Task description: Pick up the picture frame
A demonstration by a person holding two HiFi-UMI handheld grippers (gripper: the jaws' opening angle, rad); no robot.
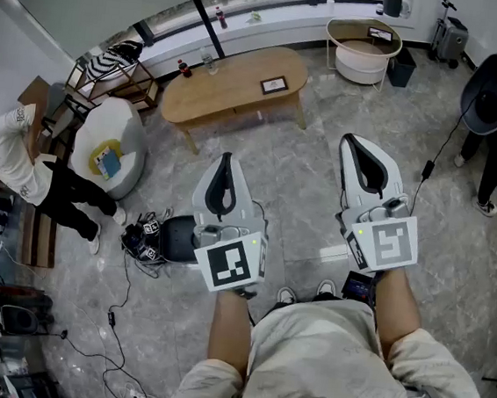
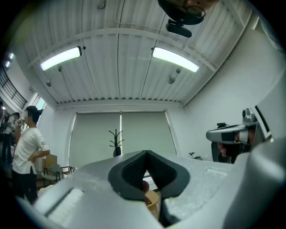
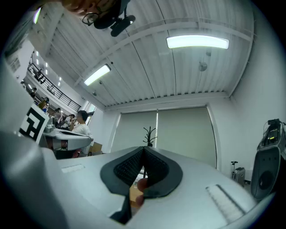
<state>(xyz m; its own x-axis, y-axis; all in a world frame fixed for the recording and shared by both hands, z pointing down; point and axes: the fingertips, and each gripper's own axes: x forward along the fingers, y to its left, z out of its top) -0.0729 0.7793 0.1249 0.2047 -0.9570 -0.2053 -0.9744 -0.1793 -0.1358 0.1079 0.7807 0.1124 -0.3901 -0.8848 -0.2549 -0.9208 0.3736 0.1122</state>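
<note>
Holding left gripper (image 1: 225, 167) clenched, empty, well short of the wooden table (image 1: 225, 90); noting picture frame (image 1: 274, 85) lying near the table's right end; holding right gripper (image 1: 365, 157) clenched, empty too. Judging approach as pending: stepping up to the table and spreading jaws coming next.

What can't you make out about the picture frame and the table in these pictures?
- Picture frame, head view: too small to tell what it shows, or whether it stands or lies flat.
- Left gripper view and right gripper view: no frame in sight. The shut left gripper and right gripper point at the ceiling, and their bodies fill the lower picture.
- Small items on the wooden table, head view: too small to identify.
</note>
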